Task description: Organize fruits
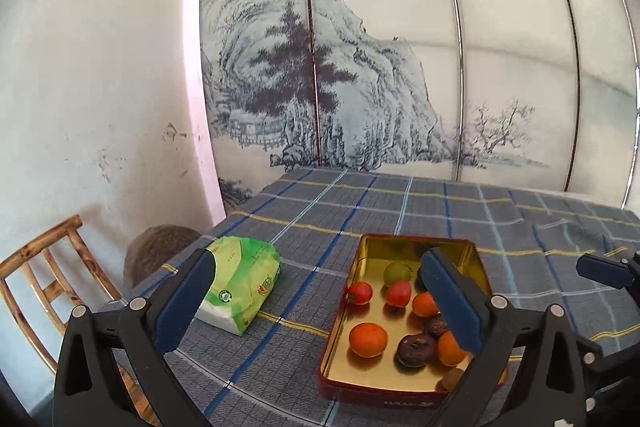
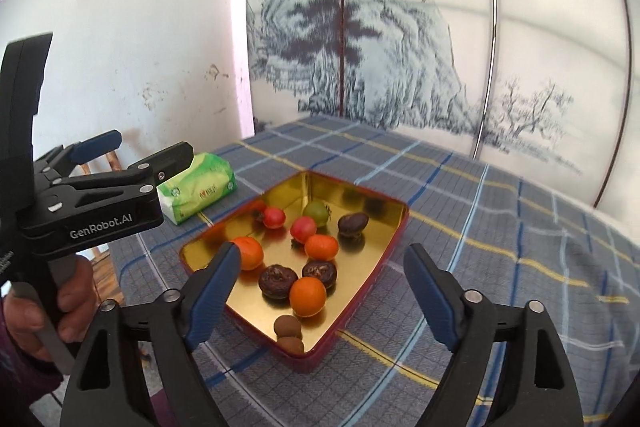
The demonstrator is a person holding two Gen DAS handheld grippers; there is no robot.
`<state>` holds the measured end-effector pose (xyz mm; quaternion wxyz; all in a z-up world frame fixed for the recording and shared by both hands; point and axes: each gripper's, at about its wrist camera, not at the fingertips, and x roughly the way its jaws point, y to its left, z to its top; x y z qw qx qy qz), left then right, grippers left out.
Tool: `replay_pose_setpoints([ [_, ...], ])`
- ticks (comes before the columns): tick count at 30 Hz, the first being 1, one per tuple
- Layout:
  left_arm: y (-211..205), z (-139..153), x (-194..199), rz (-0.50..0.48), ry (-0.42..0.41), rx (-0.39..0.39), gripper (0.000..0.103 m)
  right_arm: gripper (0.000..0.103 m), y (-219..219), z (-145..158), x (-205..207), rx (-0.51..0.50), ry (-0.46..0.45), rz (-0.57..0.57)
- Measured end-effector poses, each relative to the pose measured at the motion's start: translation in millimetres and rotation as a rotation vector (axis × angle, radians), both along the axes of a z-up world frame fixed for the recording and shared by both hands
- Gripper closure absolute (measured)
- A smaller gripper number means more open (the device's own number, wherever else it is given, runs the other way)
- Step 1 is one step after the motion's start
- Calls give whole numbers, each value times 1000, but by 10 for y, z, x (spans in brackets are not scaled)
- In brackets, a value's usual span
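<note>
Both grippers hang above the checked tablecloth [image 2: 500,211], tipped down a little. The left gripper [image 1: 320,303] and right gripper [image 2: 320,297] are wide apart and hold nothing. The gold tin [image 2: 280,191] on the cloth holds three oranges [image 2: 307,297], two red fruits [image 2: 303,229], one green fruit [image 2: 316,213], three dark wrinkly ones [image 2: 276,281] and two small brown ones [image 2: 287,327]. A tissue pack [image 1: 240,283] lies beside the tin. A hand [image 2: 48,311] grips the left handle, partly cut off.

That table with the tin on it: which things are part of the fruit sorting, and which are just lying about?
Part of the job:
- red tin, gold inside
- oranges
- red fruits
- green fruit
- dark brown fruits
- small tan fruits

Just lying about:
- green tissue pack
- checked tablecloth
- wooden chair
- painted screen
</note>
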<state>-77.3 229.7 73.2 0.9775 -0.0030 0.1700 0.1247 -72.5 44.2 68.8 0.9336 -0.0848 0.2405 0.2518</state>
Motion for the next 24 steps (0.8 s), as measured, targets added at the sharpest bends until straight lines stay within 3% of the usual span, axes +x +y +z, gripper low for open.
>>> replay_pose_setpoints([
  [12,-116,426,-387,-48,-93,-5,1,11,-149,303,-236,41,-71,-24],
  [24,-264,509,-511,-85,-122,30,0,7,-185,407,-318,55,-114,-45],
])
